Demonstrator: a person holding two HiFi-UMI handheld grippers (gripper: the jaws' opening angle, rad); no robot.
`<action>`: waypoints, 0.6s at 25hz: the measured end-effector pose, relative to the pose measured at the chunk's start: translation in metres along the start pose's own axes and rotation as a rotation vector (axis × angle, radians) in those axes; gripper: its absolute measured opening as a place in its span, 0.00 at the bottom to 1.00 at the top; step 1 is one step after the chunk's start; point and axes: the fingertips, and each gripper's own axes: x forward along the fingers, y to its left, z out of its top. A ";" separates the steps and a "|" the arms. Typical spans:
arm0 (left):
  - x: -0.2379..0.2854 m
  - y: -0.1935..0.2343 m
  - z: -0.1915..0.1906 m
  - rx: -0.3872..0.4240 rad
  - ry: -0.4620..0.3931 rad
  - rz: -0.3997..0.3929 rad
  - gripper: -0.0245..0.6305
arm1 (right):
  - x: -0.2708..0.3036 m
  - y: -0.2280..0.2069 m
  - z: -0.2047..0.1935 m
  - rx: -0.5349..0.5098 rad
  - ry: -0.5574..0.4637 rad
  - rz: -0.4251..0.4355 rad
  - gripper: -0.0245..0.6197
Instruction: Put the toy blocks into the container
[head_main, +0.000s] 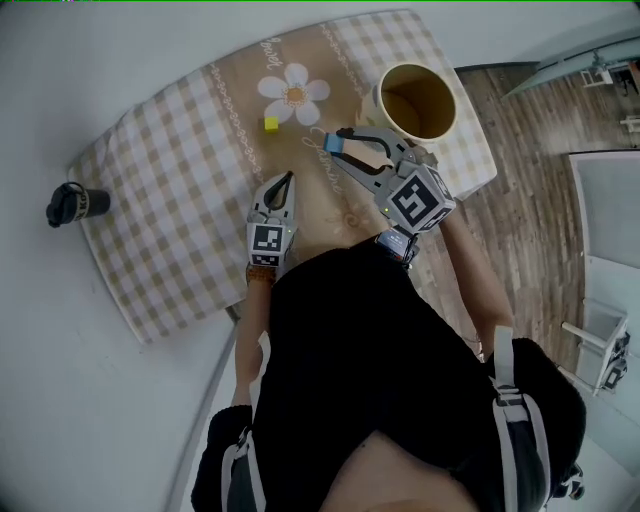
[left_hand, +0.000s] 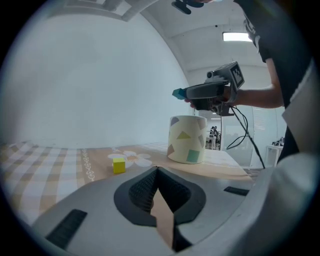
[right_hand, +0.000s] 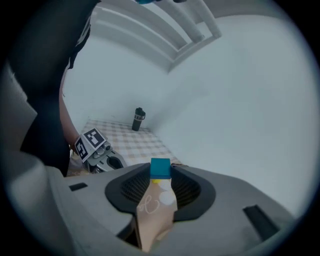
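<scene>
"Blue block (right_hand: 160, 168) right at the tips of the right gripper (head_main: 338, 145). Why so far out?"

"I'd say so that it falls clean when the jaws part. They stand partly open and press on two opposite sides of it, with most of the block clear of the pads. Nothing but the block needs to reach the container (left_hand: 187, 140)."

"Where is the container from those jaws?"

"Below them and a little ahead, off to their right, mouth up. The block hangs higher than the rim and is not yet over the opening."

"And the left gripper (head_main: 288, 180)?"

"Its jaws are closed tight on nothing, low over the bench (head_main: 160, 200). It looks parked there to leave the other hand room. The yellow block (left_hand: 118, 165) lies on the bench ahead of those jaws, slightly to their left, untouched. The container stands further ahead, to their right."

"Which way does the blue block point?"

"It looks like a cube, so I can make out no long axis. Its gripped faces lie flat against the pads and one face looks back along the jaws. With a mouth that wide, I judge it needs no turning first."
</scene>
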 end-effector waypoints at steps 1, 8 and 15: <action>0.001 0.000 0.000 0.000 0.001 0.000 0.02 | -0.015 -0.012 -0.001 -0.015 0.010 -0.031 0.25; 0.002 0.001 0.000 0.000 0.009 -0.001 0.04 | -0.089 -0.103 -0.058 -0.033 0.188 -0.198 0.25; 0.000 0.000 -0.001 -0.002 0.007 0.006 0.04 | -0.093 -0.126 -0.089 -0.042 0.289 -0.159 0.25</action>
